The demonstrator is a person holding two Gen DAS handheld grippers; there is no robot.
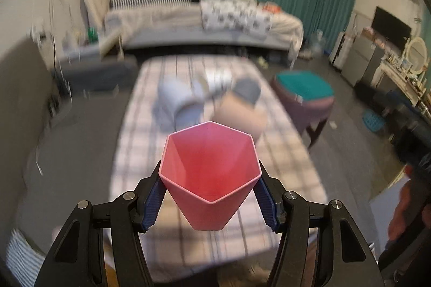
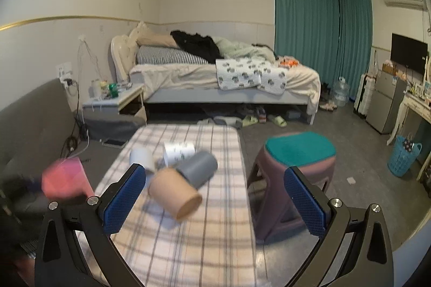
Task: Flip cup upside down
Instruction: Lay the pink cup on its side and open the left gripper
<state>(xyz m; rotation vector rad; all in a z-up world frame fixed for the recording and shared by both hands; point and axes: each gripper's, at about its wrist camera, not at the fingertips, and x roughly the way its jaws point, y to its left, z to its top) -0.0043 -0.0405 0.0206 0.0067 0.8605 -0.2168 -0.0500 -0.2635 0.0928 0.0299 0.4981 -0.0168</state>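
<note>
The left gripper (image 1: 210,179) has its jaws squeezed on the pink cup (image 1: 210,173), 1 blue pad on each side. The cup has flat sides and corners. Its open mouth faces away from the camera, tipped up a little, and it is held in the air above the counter (image 1: 188,233), which has a checked cloth on it.

The right gripper (image 2: 215,195) holds nothing, and its jaws stand wide apart over the same counter. In the right view the pink cup shows as a blur at the far left, off the counter's edge.

On the counter 4 other cups sit close together: a tan cup (image 2: 175,195) and a gray cup (image 2: 198,168) lying on their sides, a white cup (image 2: 141,156), and a patterned cup (image 2: 179,149).

A stool (image 2: 293,179) with a teal top stands just beside the counter. A bed (image 2: 215,79) is farther back.
</note>
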